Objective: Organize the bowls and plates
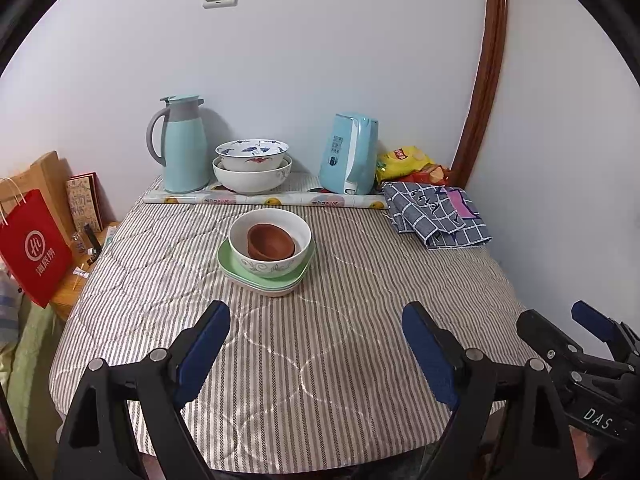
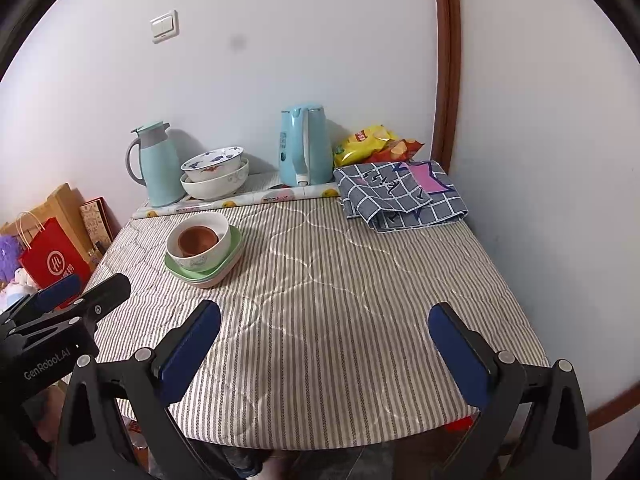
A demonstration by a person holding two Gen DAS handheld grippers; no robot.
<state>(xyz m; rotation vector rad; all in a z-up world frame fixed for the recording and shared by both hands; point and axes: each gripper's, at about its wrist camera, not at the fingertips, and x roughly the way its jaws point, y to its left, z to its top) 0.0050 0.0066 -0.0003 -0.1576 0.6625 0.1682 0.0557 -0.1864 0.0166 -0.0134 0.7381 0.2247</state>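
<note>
A stack stands mid-table: green and pale plates (image 1: 240, 272) (image 2: 232, 258) carry a white floral bowl (image 1: 276, 264) (image 2: 218, 246), and small brown bowls (image 1: 270, 242) (image 2: 198, 240) nest inside it. At the back, a blue-patterned bowl (image 1: 252, 156) (image 2: 214, 166) sits in a larger white bowl (image 1: 252, 180) (image 2: 216, 186). My left gripper (image 1: 316, 348) hovers open over the near part of the table, short of the stack, nothing between its fingers. My right gripper (image 2: 326, 344) is open too, to the right of the stack and empty. Each gripper shows at the edge of the other's view.
A striped quilted cloth (image 1: 340, 300) covers the table. Along the back wall stand a teal thermos jug (image 1: 184, 148), a teal kettle (image 1: 350, 156), a wrapping-paper roll (image 1: 264, 200) and snack bags (image 1: 408, 164). A folded checked cloth (image 1: 436, 212) lies back right. A red paper bag (image 1: 34, 248) stands left.
</note>
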